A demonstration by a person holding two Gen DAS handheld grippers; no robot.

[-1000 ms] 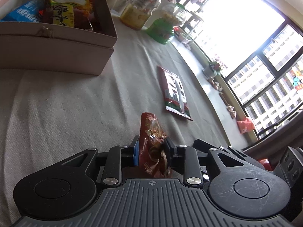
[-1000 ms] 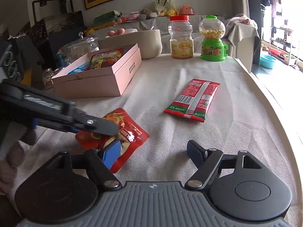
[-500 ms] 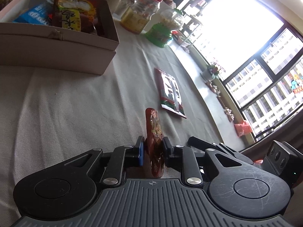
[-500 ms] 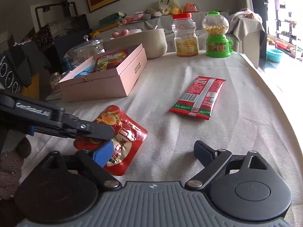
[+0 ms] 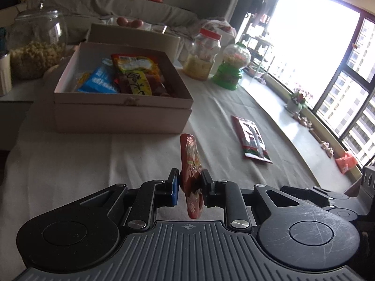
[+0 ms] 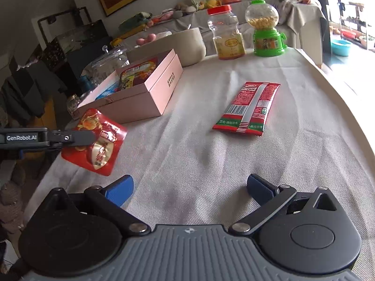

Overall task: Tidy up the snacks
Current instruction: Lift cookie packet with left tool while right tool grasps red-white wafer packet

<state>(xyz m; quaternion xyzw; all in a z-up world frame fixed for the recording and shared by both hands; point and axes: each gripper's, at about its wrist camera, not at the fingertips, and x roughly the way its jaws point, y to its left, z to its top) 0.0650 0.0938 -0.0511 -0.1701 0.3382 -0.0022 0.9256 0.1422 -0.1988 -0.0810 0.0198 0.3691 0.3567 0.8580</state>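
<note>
My left gripper (image 5: 190, 182) is shut on a red snack pouch (image 5: 191, 164) and holds it edge-on above the table; the pouch also shows in the right wrist view (image 6: 96, 142), clear of the cloth. The open pink box (image 5: 121, 110) with several snack packets inside stands ahead of it, and also shows in the right wrist view (image 6: 140, 98). A red and green flat snack packet (image 6: 248, 110) lies on the cloth to the right; it also shows in the left wrist view (image 5: 252, 138). My right gripper (image 6: 189, 187) is open and empty, low over the cloth.
A red-lidded plastic jar (image 6: 226, 32) and a green candy dispenser (image 6: 266, 28) stand at the table's far end. A beige bowl (image 6: 185, 44) and a glass jar (image 5: 35, 44) sit behind the box. The table's curved edge (image 6: 351, 107) runs along the right.
My left gripper has lifted the red pouch off the cloth and turned toward the pink box. My right gripper has stayed open and drawn back slightly.
</note>
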